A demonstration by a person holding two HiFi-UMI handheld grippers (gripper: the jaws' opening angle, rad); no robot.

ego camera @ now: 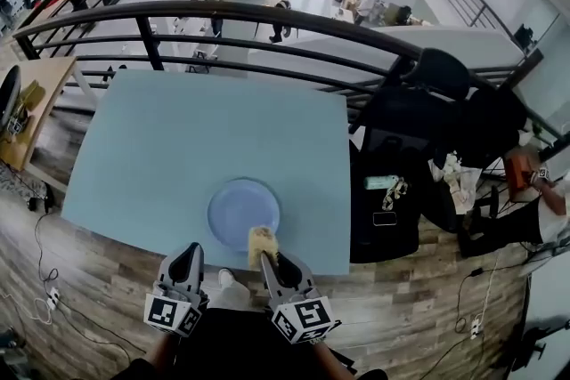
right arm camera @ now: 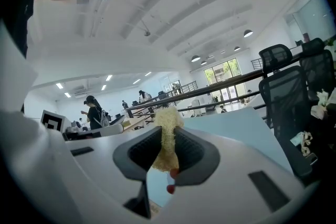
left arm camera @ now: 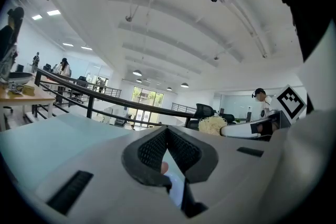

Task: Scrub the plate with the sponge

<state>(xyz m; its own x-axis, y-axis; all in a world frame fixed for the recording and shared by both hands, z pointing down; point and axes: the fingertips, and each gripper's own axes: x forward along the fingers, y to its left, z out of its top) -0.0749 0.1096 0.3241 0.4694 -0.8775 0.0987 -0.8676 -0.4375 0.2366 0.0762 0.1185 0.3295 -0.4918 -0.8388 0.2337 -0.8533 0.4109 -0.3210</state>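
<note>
On plate (ego camera: pixel 230 202) rim, seemingly, sponge (ego camera: pixel 261 238).

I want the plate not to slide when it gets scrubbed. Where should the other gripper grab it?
Pinch the plate by its near-left rim, coming low from the side of the left gripper. It lies flat, so only the thin rim offers a hold, and the sponge sits at the near-right rim.

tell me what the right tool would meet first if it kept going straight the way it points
Probably the plate: the right tool, shut on the sponge, points at its near rim, so the sponge would touch it first. How high the sponge sits above the plate is unclear.
</note>
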